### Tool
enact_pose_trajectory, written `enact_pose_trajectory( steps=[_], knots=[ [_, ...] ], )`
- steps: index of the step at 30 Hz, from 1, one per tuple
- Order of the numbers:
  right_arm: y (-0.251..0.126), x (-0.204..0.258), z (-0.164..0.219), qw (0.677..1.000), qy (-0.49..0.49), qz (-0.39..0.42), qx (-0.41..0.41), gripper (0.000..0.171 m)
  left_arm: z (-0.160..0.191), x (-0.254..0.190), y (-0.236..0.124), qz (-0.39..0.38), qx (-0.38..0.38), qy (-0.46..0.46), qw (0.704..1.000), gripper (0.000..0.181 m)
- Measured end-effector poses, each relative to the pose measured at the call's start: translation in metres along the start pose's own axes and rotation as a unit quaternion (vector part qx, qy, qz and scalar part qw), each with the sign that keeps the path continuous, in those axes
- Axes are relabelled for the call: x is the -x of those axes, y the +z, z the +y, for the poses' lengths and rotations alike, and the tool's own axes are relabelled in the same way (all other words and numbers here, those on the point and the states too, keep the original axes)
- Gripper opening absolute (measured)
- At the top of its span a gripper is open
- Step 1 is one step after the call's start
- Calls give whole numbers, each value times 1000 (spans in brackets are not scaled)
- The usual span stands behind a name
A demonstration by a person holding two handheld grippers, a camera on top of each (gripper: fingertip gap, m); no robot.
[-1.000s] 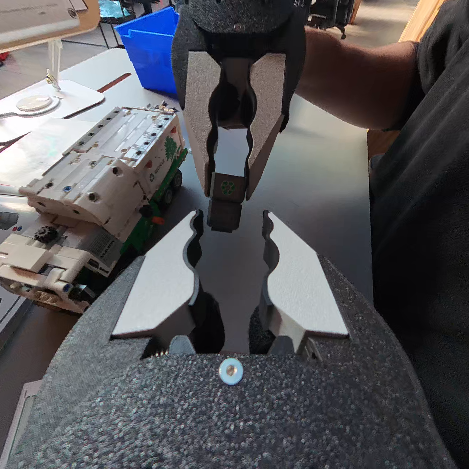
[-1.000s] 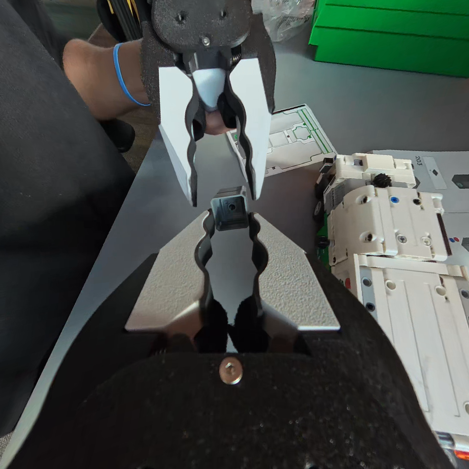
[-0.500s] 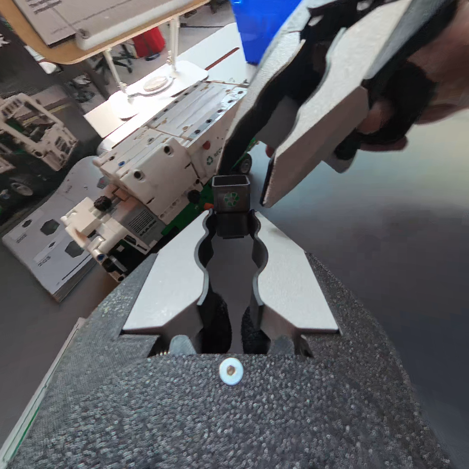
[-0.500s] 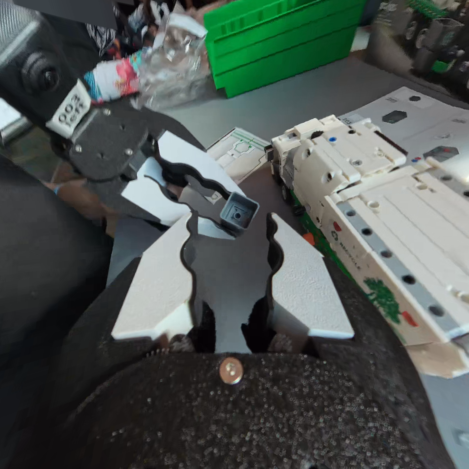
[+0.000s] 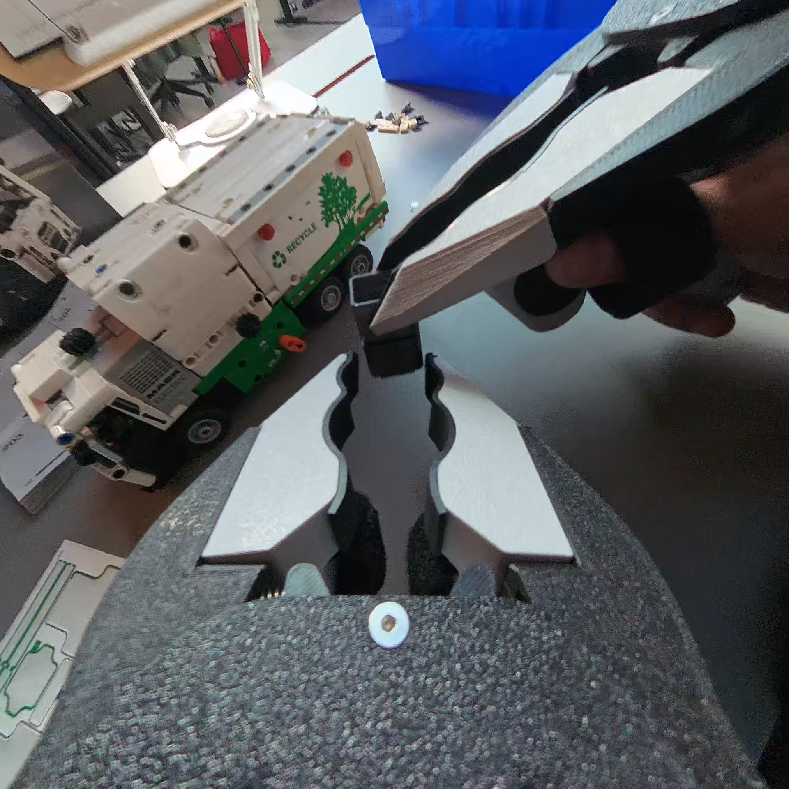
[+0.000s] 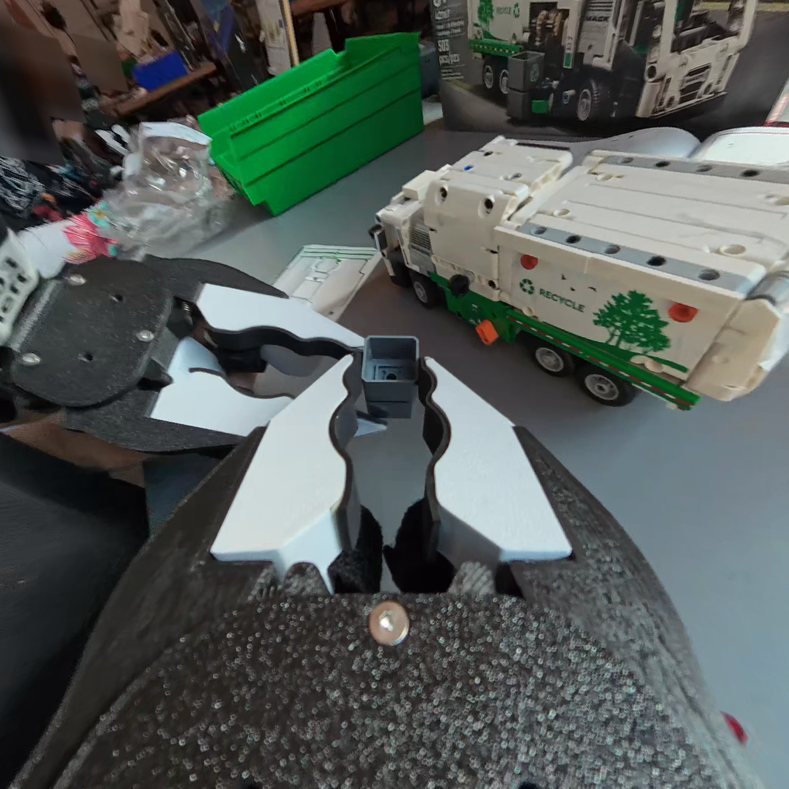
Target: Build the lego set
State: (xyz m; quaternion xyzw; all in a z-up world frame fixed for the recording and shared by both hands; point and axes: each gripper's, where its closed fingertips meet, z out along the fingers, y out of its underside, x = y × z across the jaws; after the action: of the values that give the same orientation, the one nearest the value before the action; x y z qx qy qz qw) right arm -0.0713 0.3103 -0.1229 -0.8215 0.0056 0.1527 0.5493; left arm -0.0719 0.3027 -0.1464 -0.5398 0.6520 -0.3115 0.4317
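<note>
A small dark grey lego bin [image 6: 389, 375] with an open top is held above the table between both grippers. My right gripper [image 6: 389, 363] is shut on its upper part. It enters the left wrist view from the upper right, and one of its fingers [image 5: 461, 260] covers most of the bin there. My left gripper [image 5: 392, 360] grips the bin's lower end [image 5: 395, 356]. One of its fingers [image 6: 273, 311] reaches in from the left in the right wrist view. The white and green lego truck [image 5: 222, 264] stands on its wheels beside the bin [image 6: 597, 277].
A blue bin [image 5: 469, 38] and several small loose pieces [image 5: 397, 121] are at the back. A green bin [image 6: 316, 124], the set's box [image 6: 597, 55] and clear plastic bags [image 6: 166, 192] lie beyond the truck. A sticker sheet [image 5: 30, 640] and a booklet [image 5: 25, 469] lie nearby. The tips of both grippers are at nearly the same place.
A second ago the right gripper held the bin. Half a second ago the left held it and the right was open. Now the right has shut on it again. Both views have swung toward the truck.
</note>
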Motion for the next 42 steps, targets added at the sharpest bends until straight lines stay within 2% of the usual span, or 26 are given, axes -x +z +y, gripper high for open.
enact_pose_trajectory(
  steps=[1,2,8,14,20,23,26,28,31,33,36,42],
  knots=[
    [-4,-8,3,999,-18,29,4,25,6,-2,0,13,14,-4,1000,43],
    [-7,-14,8,998,-36,51,14,25,10,-4,-2,28,22,-12,999,47],
    [-14,-32,31,985,-96,118,81,25,1,18,-30,71,-68,-86,991,46],
    [-13,-34,41,983,-105,124,88,25,-9,49,-42,46,-135,-125,982,45],
    [-14,-32,42,983,-109,123,83,25,-10,51,-41,48,-139,-128,981,42],
    [-20,-29,40,986,-95,113,75,33,-10,51,-41,46,-140,-125,981,42],
    [-44,-29,35,988,-80,115,62,37,-10,50,-41,49,-140,-126,981,42],
    [-77,-51,39,982,-76,163,57,35,-10,50,-41,51,-140,-126,981,42],
    [-131,-103,73,962,-46,251,100,31,-11,50,-42,49,-144,-125,980,42],
    [-150,-116,92,957,-16,262,121,32,-11,50,-42,50,-143,-124,981,42],
    [-157,-117,91,960,-3,257,108,29,-11,49,-42,54,-144,-124,980,42],
    [-150,-120,98,952,-34,265,147,23,-12,49,-43,54,-148,-124,980,41]
  ],
)
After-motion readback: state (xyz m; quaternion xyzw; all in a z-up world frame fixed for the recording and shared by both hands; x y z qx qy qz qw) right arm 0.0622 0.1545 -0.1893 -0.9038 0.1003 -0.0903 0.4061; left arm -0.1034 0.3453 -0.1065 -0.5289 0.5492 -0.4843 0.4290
